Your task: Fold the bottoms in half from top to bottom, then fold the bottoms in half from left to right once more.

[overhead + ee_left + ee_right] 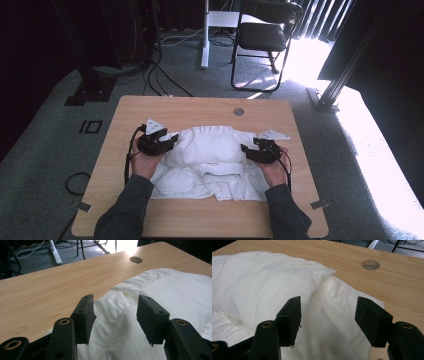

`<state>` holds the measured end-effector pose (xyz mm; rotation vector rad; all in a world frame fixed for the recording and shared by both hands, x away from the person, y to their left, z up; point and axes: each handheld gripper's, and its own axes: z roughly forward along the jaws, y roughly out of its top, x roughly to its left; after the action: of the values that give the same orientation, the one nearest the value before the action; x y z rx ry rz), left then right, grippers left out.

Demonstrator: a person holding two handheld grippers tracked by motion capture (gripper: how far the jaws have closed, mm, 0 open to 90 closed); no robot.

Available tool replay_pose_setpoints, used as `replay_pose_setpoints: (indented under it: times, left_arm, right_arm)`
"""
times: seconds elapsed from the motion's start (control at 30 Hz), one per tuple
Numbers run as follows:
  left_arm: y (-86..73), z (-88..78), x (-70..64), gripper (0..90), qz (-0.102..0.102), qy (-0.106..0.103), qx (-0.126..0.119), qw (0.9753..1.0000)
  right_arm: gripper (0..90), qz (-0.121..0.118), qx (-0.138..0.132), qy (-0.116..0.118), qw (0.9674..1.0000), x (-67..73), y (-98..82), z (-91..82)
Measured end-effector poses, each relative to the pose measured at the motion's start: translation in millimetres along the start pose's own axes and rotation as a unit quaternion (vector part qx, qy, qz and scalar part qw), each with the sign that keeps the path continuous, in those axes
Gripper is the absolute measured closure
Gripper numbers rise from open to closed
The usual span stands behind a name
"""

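On the light wooden tabletop [150, 107] in front of you lies a folded white padded cotton garment [207, 162], its puffy upper fold doubled back over the flatter lower part, roughly in the middle of the board and a little nearer your edge. At its left side you hold your left hand-held gripper [171, 141], tips pointing toward the cloth; in the left gripper view [115, 315] the two black jaws stand spread with the white fabric showing in the gap between them, and the pads press on nothing. At the garment's right side sits your right hand-held gripper [246, 148]; in the right gripper view [328, 320] its jaws are likewise apart, hanging above the rounded edge of the fold without pinching it. Beyond the garment, toward the far edge, a round cable hole [238, 111] pierces the tabletop. Past the far edge, a black folding chair [265, 35] stands on the grey carpet.
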<state>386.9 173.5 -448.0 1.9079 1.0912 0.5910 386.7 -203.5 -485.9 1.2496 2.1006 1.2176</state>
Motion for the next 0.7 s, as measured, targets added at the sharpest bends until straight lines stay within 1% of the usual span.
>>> replay_pose_setpoints:
  times: [0.03, 0.1, 0.17, 0.27, 0.3, 0.37, 0.47, 0.53, 0.6, 0.7]
  left_arm:
    - [-0.3, 5.0, -1.4, 49.0, 0.000, -0.004, 0.002, 1.0000]
    - [-2.2, 15.5, -4.4, 48.9, 0.000, -0.009, 0.015, 0.9999]
    - [-5.3, 25.3, -6.7, 48.6, -0.003, -0.015, 0.023, 0.9996]
    - [-9.5, 39.4, -10.0, 48.3, -0.001, -0.023, 0.032, 0.9992]
    - [-11.0, 44.3, -11.1, 48.3, -0.004, -0.030, 0.035, 0.9989]
    - [-14.7, 53.3, -13.9, 48.3, -0.007, -0.033, 0.047, 0.9983]
    - [-21.0, 64.0, -17.5, 48.4, -0.003, -0.034, 0.067, 0.9972]
    - [-25.3, 67.4, -17.9, 48.4, -0.007, -0.034, 0.071, 0.9969]
    - [-29.3, 70.0, -17.8, 48.5, -0.006, -0.032, 0.075, 0.9966]
    - [-35.8, 75.2, -19.0, 48.4, 0.006, -0.026, 0.087, 0.9959]
  right_arm:
    - [37.2, 0.003, 0.002, 0.002, 1.0000, 1.1, 0.6, 3.6]
    - [36.8, 0.008, 0.003, 0.007, 0.9999, 4.3, 1.7, 11.1]
    - [36.1, 0.012, 0.001, 0.012, 0.9998, 9.4, 3.3, 17.3]
    - [35.7, 0.008, 0.001, 0.019, 0.9998, 17.2, 7.1, 26.8]
    - [36.4, 0.007, 0.003, 0.020, 0.9998, 19.7, 8.7, 30.4]
    - [39.2, 0.007, 0.006, 0.028, 0.9996, 24.8, 12.2, 38.2]
    - [41.2, -0.002, 0.010, 0.038, 0.9992, 34.8, 16.0, 50.2]
    - [41.7, -0.012, 0.011, 0.042, 0.9990, 42.5, 17.5, 56.7]
    - [42.1, -0.023, 0.015, 0.049, 0.9984, 49.8, 17.8, 62.4]
    - [42.6, -0.034, 0.022, 0.045, 0.9981, 57.7, 15.0, 69.8]
